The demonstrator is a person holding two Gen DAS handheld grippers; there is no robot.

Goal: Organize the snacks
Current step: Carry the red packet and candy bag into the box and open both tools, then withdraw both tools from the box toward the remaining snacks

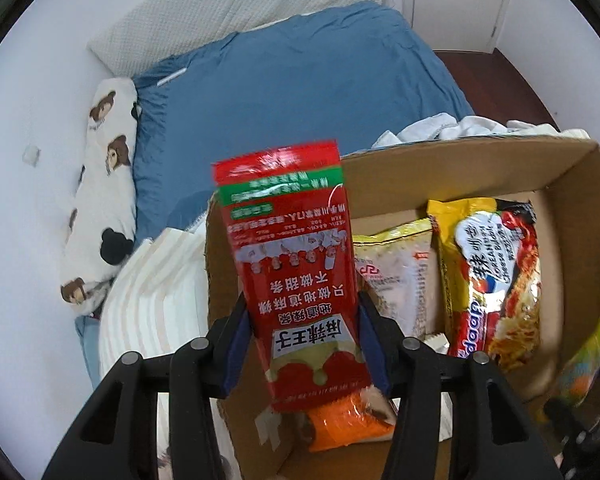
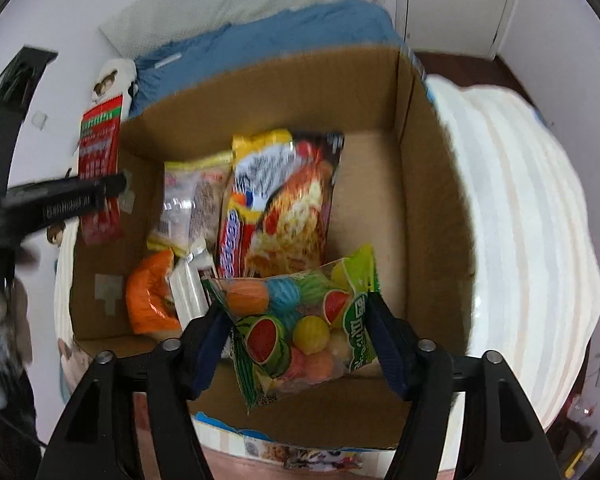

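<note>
My left gripper [image 1: 302, 304] is shut on a tall red snack packet [image 1: 292, 248], which stands upright over the left wall of an open cardboard box [image 1: 460, 168]. In the right wrist view that packet [image 2: 100, 152] hangs at the box's left edge. My right gripper [image 2: 296, 308] is shut on a clear bag of fruit-shaped candies [image 2: 296, 332], above the near part of the box [image 2: 284, 88]. Inside the box lie a yellow noodle packet [image 2: 284, 208], a pale packet [image 2: 188, 200], an orange packet [image 2: 152, 296] and a small white packet [image 2: 188, 292].
The box sits on a bed with a blue sheet [image 1: 300, 92]. A bear-print pillow [image 1: 104, 184] lies along the white wall. A white striped blanket [image 2: 520, 240] flanks the box, and white clothes [image 1: 440, 128] lie behind it. The right half of the box floor is bare.
</note>
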